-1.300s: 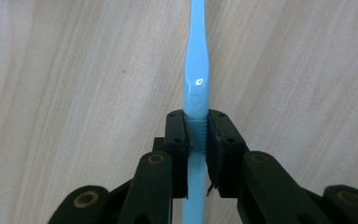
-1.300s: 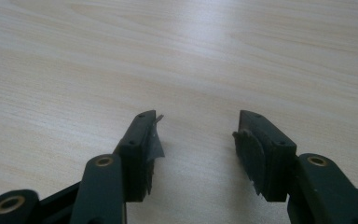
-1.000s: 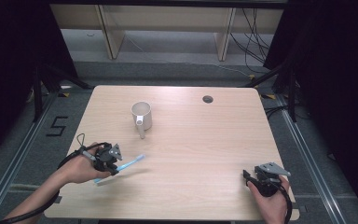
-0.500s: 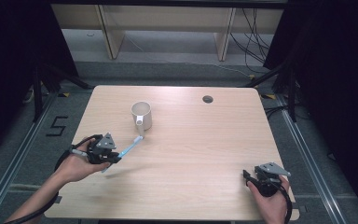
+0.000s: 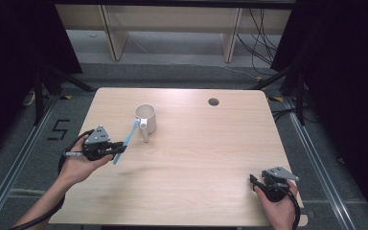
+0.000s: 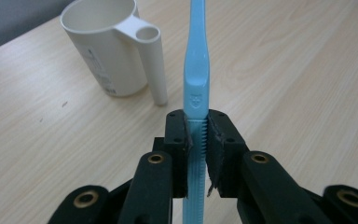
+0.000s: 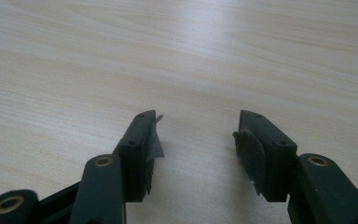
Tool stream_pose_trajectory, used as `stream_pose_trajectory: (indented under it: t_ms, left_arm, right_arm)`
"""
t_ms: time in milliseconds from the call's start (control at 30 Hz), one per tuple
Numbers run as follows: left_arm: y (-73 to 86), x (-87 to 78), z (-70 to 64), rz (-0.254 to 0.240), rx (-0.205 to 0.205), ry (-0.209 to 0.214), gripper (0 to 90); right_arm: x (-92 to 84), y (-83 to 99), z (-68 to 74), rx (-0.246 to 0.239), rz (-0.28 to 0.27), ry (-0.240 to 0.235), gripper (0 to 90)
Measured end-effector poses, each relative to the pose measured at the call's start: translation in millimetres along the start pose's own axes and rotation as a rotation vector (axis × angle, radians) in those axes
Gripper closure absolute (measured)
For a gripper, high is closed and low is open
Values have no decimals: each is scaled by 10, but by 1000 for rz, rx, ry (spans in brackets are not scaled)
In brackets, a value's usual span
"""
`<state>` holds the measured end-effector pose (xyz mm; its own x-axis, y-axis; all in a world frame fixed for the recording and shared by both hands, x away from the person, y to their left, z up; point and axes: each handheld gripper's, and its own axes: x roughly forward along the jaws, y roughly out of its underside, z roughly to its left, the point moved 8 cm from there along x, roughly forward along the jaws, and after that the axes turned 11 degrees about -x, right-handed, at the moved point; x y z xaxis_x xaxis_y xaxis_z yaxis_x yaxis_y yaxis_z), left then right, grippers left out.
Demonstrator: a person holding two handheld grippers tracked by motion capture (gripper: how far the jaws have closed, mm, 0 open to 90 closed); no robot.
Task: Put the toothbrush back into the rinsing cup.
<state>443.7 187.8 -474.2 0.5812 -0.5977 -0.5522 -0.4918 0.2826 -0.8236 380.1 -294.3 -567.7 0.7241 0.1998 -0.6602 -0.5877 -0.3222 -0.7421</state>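
1. Two grippers are at the table, and the work belongs to the left gripper (image 6: 196,135) — its jaws are clenched on the ribbed lower handle of a light blue toothbrush (image 6: 196,84).
2. Seen from the high view, the toothbrush (image 5: 126,141) runs forward and slightly right from the left gripper (image 5: 117,147), with its far end just beside the white cup (image 5: 145,118).
3. Its long axis points past the cup's right side, close along the tubular handle (image 6: 153,65) and not at the open mouth — that offset is what the coming move turns on.
4. My judgement: to drop the brush in, the tip must be lifted and swung left over the rim.
5. The right gripper (image 7: 198,140) rests released, jaws wide apart over bare table (image 7: 214,46), near the front right corner and well apart from the cup, so the left hand (image 5: 79,165) is far nearer.
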Motion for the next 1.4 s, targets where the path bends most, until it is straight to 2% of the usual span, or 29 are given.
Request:
stream_pose_trajectory:
  t_ms: [33, 67, 100, 200, 233, 333, 433, 467, 500, 600, 633, 667, 700, 733, 767, 800, 833, 933, 967, 1000, 1033, 1333, 1367, 1400]
  left_arm:
    - [-8, -1, 11, 3, 10, 1, 785]
    - [-31, 8, 1, -22, -10, 3, 785]
    - [-48, 10, 5, -35, -13, -1, 785]
    - [-93, 19, 5, -66, -25, 12, 785]
    - [-107, 16, 9, -70, -27, 10, 785]
    - [-172, 4, 30, -105, -54, 16, 785]
    - [-220, 3, 46, -125, -61, 17, 785]
    - [-234, 6, 51, -131, -60, 16, 785]
    - [-248, 9, 57, -137, -60, 14, 785]
    - [-304, 15, 76, -175, -68, 11, 785]
    - [-320, 11, 83, -185, -77, 3, 785]
    - [-342, 8, 94, -199, -72, 0, 785]
    - [-361, 12, 97, -215, -80, 3, 785]
    - [-375, 4, 105, -224, -83, -5, 785]
    - [-390, 2, 112, -235, -86, -7, 785]
    - [-407, 7, 116, -250, -88, 0, 785]
    - [-416, -1, 124, -254, -88, -8, 785]
    - [-453, -1, 143, -284, -94, -14, 785]
    - [-465, 0, 148, -297, -98, -15, 785]
    - [-478, 0, 155, -310, -96, -16, 785]
    - [-490, 1, 163, -323, -94, -19, 785]
    - [-596, 30, 139, -409, -110, -4, 785]
    - [-620, 44, 125, -431, -112, 9, 785]
    - [-633, 44, 117, -438, -111, 9, 785]
  right_arm:
    - [0, 0, 0, 0, -1, 1, 486]
    - [0, 0, 0, 0, -1, 0, 486]
    - [2, -6, -39, -38, -10, 11, 486]
    - [2, -6, -39, -38, -10, 12, 486]
    - [0, 0, 0, 0, -1, 1, 486]
    - [6, 2, -8, -7, 3, 9, 486]
    - [1, -1, 1, -3, -1, 3, 486]
    - [3, -6, -36, -39, -9, 15, 486]
    - [-1, -1, 0, -2, -2, 1, 486]
    - [-1, 0, 0, -2, -1, 2, 485]
    - [3, -7, -37, -39, -10, 16, 485]
    - [3, -7, -36, -39, -11, 16, 485]
    - [1, -6, -35, -37, -9, 15, 485]
    - [-3, 0, 2, 2, -1, 1, 485]
    - [-2, -1, -1, 0, -3, 2, 485]
    - [-2, -5, -31, -30, -9, 12, 485]
    - [-2, 0, 2, 2, -1, 1, 485]
    - [-1, 0, 2, -1, -1, 0, 485]
    - [0, -1, 0, -3, -1, 2, 485]
    - [3, -6, -36, -39, -9, 15, 485]
    - [1, -1, 1, -4, 0, 4, 485]
    - [2, 0, 6, -10, 2, 5, 485]
    - [-4, 5, 14, 2, 7, 5, 485]
    - [3, -3, -16, -42, -6, 2, 485]
